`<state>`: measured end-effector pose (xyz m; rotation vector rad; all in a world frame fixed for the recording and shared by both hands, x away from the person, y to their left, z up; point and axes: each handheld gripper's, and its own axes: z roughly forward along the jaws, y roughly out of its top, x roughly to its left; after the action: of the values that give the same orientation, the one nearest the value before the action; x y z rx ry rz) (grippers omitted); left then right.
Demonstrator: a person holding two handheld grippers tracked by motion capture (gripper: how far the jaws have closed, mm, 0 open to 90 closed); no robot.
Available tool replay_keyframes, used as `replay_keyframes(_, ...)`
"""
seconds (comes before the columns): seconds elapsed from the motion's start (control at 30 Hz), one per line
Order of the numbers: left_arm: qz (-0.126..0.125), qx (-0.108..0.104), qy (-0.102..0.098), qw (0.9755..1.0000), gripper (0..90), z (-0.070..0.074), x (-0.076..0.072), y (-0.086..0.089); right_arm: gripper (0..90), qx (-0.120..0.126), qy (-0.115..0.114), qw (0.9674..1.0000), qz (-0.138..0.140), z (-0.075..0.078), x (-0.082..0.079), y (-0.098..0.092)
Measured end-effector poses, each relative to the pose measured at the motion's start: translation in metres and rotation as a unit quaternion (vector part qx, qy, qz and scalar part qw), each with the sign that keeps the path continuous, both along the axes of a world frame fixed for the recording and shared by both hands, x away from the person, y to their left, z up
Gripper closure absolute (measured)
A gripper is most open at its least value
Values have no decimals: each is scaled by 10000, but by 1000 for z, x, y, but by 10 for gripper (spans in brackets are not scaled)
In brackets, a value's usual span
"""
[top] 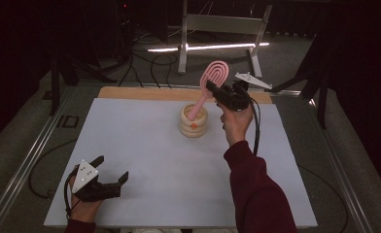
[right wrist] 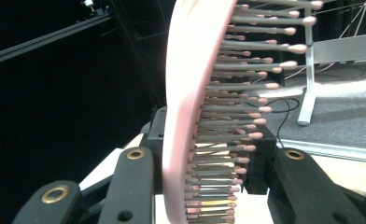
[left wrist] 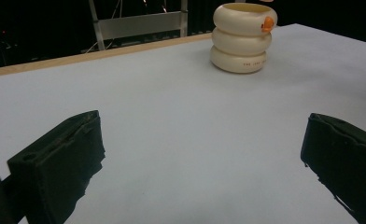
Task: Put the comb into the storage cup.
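Bristles of the pink hairbrush point(right wrist: 228, 116) sit clamped in the right gripper point(top: 216, 92), handle down in the cream holder point(top: 193, 121) at twelve o'clock, perhaps bottomed. Lower straight, then release. Left gripper point(top: 112, 170) idles wide open, empty.

Most of the surface point(top: 145, 145) lies open for passing, with just the ringed holder point(top: 194, 121) and the tilted brush point(top: 209, 86) blocking its far middle.
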<state>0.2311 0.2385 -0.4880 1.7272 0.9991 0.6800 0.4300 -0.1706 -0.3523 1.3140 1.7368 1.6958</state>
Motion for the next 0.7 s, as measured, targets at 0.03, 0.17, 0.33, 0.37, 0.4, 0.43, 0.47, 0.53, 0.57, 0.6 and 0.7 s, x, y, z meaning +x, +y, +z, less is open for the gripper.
replay_keyframes(0.03, -1, -1, -3, 10000, 2, 0, 0, 0, 634, 4, 7, 10000, -12, 0, 0, 0)
replay_keyframes(0.17, 5, -14, -6, 10000, 2, 0, 0, 0, 634, -27, 3, 10000, -93, -1, 3, -3)
replay_keyframes(0.33, 4, -24, -10, 10000, 2, 0, -1, 0, 634, -41, 20, 9999, -134, -2, 5, -4)
replay_keyframes(0.37, 4, -20, -9, 10000, 2, 0, -1, 0, 634, -48, 33, 9998, -168, -3, 6, -5)
replay_keyframes(0.4, 2, -19, -9, 10000, 2, 0, -1, 0, 634, -60, 31, 9998, -184, -3, 6, -5)
replay_keyframes(0.43, 3, -26, -13, 10000, 2, 0, -1, 0, 634, -66, 30, 9998, -194, -3, 6, -5)
replay_keyframes(0.47, 4, -33, -18, 10000, 2, 0, -1, 0, 634, -60, 31, 9997, -215, -3, 7, -6)
replay_keyframes(0.53, 11, -38, -27, 10000, 2, 1, -1, 1, 634, -62, 33, 9996, -266, -3, 8, -7)
replay_keyframes(0.57, 11, -38, -27, 10000, 2, 1, -1, 1, 634, -64, 29, 9996, -283, -3, 8, -8)
replay_keyframes(0.6, 9, -35, -26, 10000, 2, 1, -1, 1, 634, -55, 32, 9996, -286, -3, 8, -8)
replay_keyframes(0.7, -4, -30, -21, 10000, 2, 1, -1, 0, 634, -79, 42, 9994, -331, -4, 10, -9)
